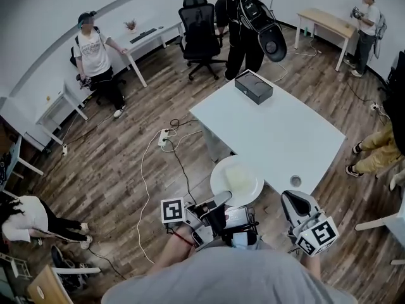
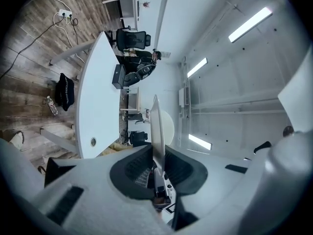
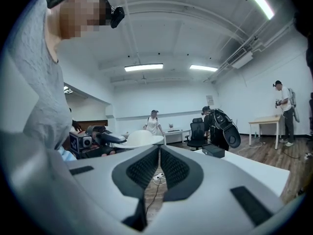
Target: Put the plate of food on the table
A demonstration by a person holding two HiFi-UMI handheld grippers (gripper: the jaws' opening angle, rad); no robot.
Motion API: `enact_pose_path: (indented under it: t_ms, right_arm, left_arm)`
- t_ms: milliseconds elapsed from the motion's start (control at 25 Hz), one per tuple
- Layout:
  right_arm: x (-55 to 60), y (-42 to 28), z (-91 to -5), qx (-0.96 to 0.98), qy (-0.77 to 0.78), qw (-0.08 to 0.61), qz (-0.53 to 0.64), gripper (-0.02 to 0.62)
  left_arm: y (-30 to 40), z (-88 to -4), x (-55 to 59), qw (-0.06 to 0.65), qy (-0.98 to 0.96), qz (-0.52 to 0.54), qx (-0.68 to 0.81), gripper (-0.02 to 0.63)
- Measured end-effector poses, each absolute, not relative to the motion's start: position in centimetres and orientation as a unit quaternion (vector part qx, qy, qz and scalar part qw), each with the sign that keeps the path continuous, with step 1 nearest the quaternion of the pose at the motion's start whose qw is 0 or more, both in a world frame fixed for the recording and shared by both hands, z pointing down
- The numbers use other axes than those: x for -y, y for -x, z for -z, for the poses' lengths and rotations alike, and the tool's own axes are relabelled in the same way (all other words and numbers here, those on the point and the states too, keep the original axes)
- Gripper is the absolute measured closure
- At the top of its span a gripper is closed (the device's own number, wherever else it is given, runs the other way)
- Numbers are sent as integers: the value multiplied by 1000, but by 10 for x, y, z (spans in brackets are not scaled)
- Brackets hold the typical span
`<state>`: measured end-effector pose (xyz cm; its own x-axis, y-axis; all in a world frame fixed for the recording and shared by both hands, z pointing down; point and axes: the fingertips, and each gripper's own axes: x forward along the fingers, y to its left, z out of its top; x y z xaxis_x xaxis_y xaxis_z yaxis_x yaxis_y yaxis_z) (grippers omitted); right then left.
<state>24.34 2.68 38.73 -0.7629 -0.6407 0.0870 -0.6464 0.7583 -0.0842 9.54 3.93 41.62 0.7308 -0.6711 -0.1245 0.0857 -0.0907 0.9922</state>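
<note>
Your left gripper [image 1: 223,199] [image 2: 157,156] has its 2 jaws clamped close on the near rim of the round white plate [image 1: 237,179] [image 2: 158,124] with its pale smear of food. The plate sits level over the near edge of the large white rectangular table [image 1: 278,132]; you cannot tell whether it touches the top. Your right gripper [image 1: 293,199] [image 3: 159,153], near the plate's right side, has its jaws closed together on nothing.
</note>
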Motion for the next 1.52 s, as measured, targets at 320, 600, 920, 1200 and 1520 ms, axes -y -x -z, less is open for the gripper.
enact_pose_path:
  t_ms: [320, 600, 920, 1200, 1520]
  right_arm:
    - [9, -238, -394, 943, -326, 25, -64, 563]
    - [53, -217, -402, 943, -325, 32, -68, 563]
    - [137, -164, -399, 935, -348, 32, -64, 563]
    - [199, -116, -400, 927, -368, 32, -68, 563]
    - [233, -87, -412, 909, -406, 38, -84, 563]
  left_arm:
    - [-93, -424, -2, 636, -672, 299, 233, 548]
    - [-66, -438, 52, 637, -670, 299, 237, 548]
    - [-15, -443, 144, 641, -684, 271, 219, 548]
    - [30, -441, 220, 642, -701, 239, 197, 548]
    - [60, -454, 278, 662, -704, 200, 164, 548]
